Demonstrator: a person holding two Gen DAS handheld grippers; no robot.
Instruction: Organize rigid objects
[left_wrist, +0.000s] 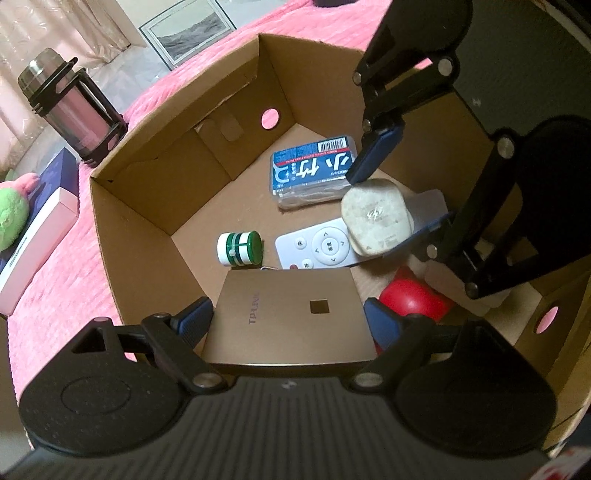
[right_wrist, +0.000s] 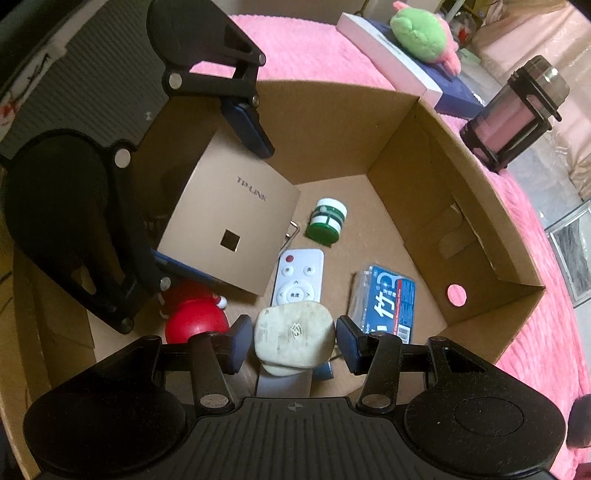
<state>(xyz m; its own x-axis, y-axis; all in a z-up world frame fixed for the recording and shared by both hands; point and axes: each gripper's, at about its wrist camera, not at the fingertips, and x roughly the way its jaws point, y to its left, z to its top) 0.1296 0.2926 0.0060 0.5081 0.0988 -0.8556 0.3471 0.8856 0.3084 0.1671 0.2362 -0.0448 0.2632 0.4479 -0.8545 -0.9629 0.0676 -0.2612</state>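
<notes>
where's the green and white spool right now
The spool lies on its side on the floor of the cardboard box, apart from both grippers, just left of the white remote and beyond the gold TP-LINK box in the left wrist view.

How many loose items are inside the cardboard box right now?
6: gold TP-LINK box between the left gripper's fingers, white charger between the right gripper's, remote, green-white spool, blue pack, red toy. More may be hidden.

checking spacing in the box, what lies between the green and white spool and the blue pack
The white remote lies between the green and white spool and the blue pack on the box floor, apart from both. The right wrist view shows it best.
</notes>
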